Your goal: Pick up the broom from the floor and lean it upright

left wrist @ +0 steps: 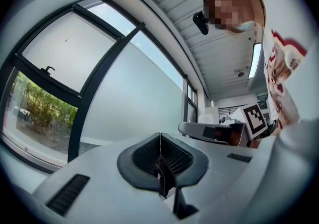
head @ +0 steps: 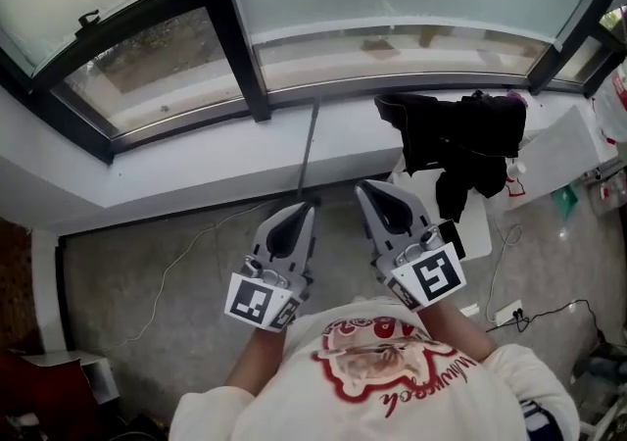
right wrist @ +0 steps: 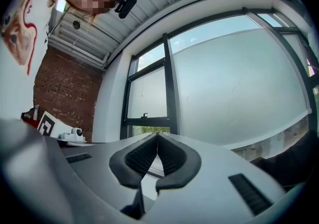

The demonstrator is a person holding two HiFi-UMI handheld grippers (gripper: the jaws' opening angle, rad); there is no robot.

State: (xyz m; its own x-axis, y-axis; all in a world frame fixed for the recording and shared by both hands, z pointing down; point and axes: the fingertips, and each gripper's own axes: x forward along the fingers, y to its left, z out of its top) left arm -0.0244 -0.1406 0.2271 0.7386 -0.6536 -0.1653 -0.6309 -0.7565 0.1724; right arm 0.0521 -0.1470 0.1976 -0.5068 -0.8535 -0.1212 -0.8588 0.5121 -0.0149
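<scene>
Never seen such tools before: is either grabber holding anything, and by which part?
Nothing is held. The left gripper and right gripper are both shut and empty; the broom handle leans at the window ledge, between neither's jaws.

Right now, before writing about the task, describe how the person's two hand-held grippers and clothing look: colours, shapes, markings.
The left hand-held gripper and right hand-held gripper are light grey tapering shells with dark ribbed pads in black surrounds. Each carries a white cube with black square markers at its rear. The person wears a white sweatshirt with red print.
</scene>
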